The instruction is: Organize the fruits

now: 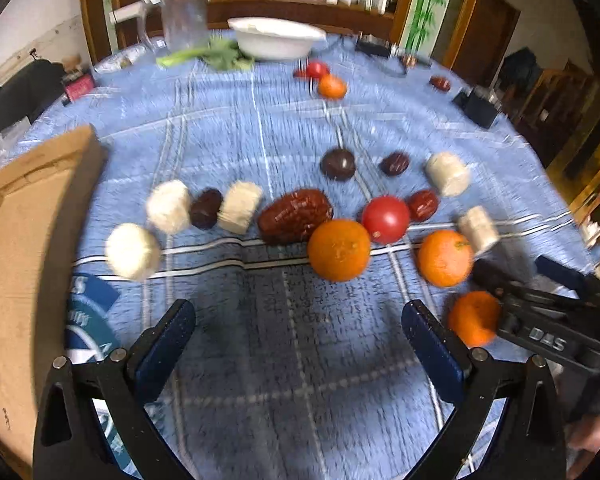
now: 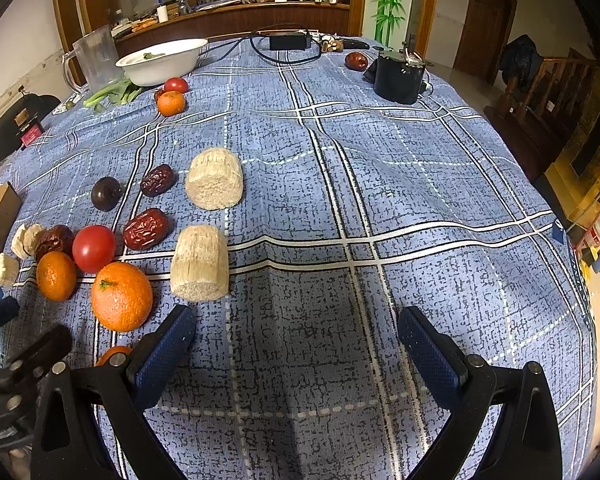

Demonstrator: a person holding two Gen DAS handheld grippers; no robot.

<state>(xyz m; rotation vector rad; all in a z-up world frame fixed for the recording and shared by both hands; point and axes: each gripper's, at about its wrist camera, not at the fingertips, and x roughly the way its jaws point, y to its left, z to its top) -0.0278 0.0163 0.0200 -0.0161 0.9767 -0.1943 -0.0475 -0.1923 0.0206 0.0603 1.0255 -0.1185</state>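
Both grippers spread wide, nothing held: left gripper (image 1: 298, 344) and right gripper (image 2: 296, 344) hover low over the cloth (image 2: 420, 200).

Probably picking first fruit. Nearest to right: orange (image 2: 121, 297), just left of its near finger, beside a pale cylinder (image 2: 200, 263).

Tip: shift left, centre the orange btwn the pads, close gently.

Orange is round, no long axis; stem faces up-left. Big date (image 1: 296, 216) lies w/ long axis left-right in left view.
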